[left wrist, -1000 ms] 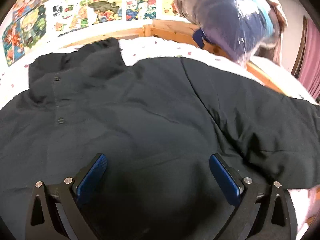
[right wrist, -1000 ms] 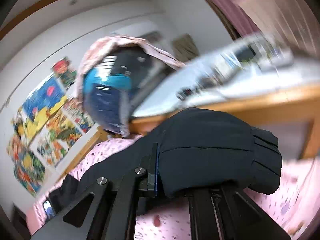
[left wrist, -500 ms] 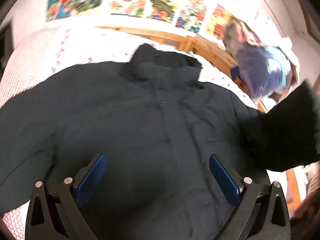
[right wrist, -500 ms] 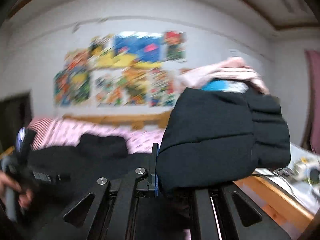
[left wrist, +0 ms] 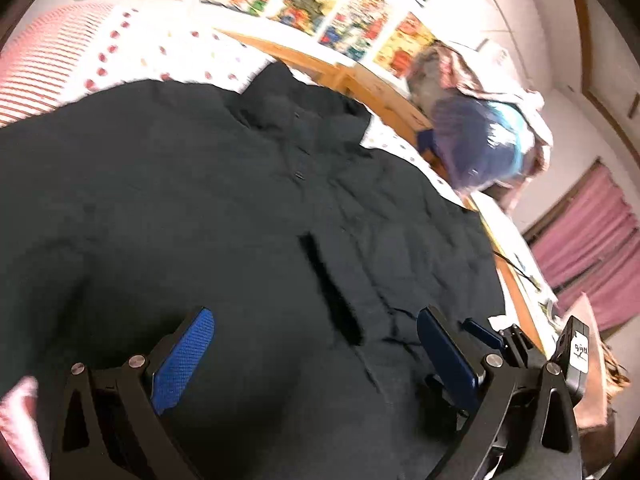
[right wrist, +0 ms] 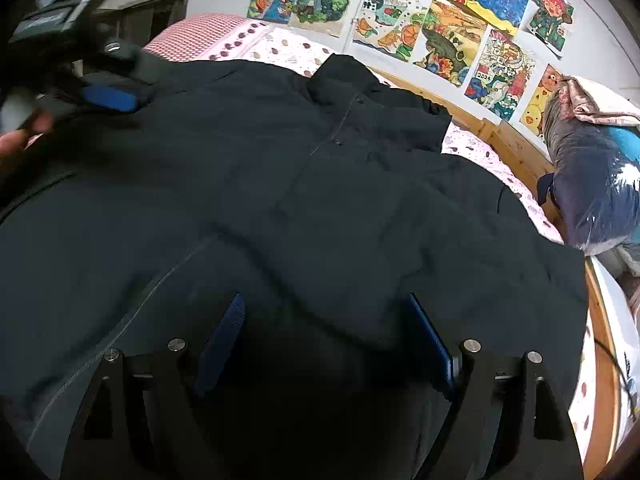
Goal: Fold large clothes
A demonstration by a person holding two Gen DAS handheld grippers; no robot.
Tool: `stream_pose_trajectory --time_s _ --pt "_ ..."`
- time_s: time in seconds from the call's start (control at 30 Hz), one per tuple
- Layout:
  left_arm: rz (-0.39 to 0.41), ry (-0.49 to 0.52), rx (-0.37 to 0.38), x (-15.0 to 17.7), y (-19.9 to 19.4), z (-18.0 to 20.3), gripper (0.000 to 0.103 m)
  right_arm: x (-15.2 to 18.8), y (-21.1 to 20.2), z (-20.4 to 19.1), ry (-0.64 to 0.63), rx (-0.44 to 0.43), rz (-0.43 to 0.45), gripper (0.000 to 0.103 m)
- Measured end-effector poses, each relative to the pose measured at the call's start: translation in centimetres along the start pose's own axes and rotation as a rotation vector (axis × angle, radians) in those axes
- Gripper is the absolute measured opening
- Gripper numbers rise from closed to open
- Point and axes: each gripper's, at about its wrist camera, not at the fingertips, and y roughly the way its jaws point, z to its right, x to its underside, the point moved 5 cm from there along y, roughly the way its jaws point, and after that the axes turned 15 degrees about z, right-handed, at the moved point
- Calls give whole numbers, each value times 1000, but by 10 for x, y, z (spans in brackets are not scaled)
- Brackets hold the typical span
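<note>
The large black padded jacket (right wrist: 320, 208) lies spread front-up across the bed with the pink spotted sheet (right wrist: 492, 156), its collar towards the wall and its snap-buttoned placket running down the middle. One sleeve (right wrist: 400, 248) lies folded in across the chest, a thick fold slanting over the body, which I take to be the first step of narrowing the garment before it is doubled over. Lying flat like this gives the bulky fabric support and keeps its edges where they can be reached.

The right claw (right wrist: 326, 340) hangs just above the folded sleeve with its blue-padded fingers spread wide and nothing between them. The left claw (left wrist: 316, 352) is likewise spread apart and empty over the jacket's lower body; in the right wrist view it sits at the far left edge (right wrist: 108, 96), near the other shoulder, a bare hand (right wrist: 20, 140) showing behind it. That position suggests the other sleeve is next.

Beyond the bed's wooden frame (right wrist: 516, 148), at the head end, stands a clear plastic storage bag (right wrist: 596, 184) stuffed with dark blue and turquoise fabric, a pinkish cloth (right wrist: 596, 104) draped over its top. Colourful cartoon posters (right wrist: 440, 32) line the wall, and a pink curtain (left wrist: 592, 232) hangs beyond.
</note>
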Motion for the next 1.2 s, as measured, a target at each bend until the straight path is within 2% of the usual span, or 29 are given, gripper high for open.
stream_pose_trajectory --time_s 0.13,0.3,0.33,0.37,0.4,0.43,0.5,0.53,0.57,0.7,0.77,0.9,0.97,1.07,1.2 --pt "-37 5 24 5 28 14 102 14 -39 22 120 34 57 78" --pt "-72 89 -52 6 82 29 102 40 -75 69 339 83 111 81" --pt "-75 99 -60 5 88 29 97 46 -76 76 366 84 117 81" --pt "-81 115 -79 5 99 29 80 51 -79 81 398 88 123 81" --pt "-90 123 -92 5 105 28 70 55 -80 88 419 88 126 81" --pt "-103 122 -103 7 113 27 53 62 -81 91 436 88 128 81" --pt "-90 121 -109 7 115 28 43 66 -78 91 436 103 118 81" --pt "-78 131 -114 5 113 28 29 70 -77 91 431 109 110 81" --pt "-55 159 -128 2 110 30 9 75 -79 91 429 112 104 81" --pt "29 209 -123 -12 91 41 4 80 -76 102 445 138 99 81" --pt "90 227 -102 -21 69 50 4 55 -52 118 456 155 111 81" --pt "163 226 -108 -38 22 53 4 22 -47 128 461 180 156 81" --pt "197 247 -140 -47 -7 49 4 2 -41 130 444 181 174 81" --pt "205 256 -189 -53 -35 35 4 -23 -28 122 399 178 182 81" --pt "212 270 -293 -55 -62 1 4 -42 10 108 370 152 128 81"
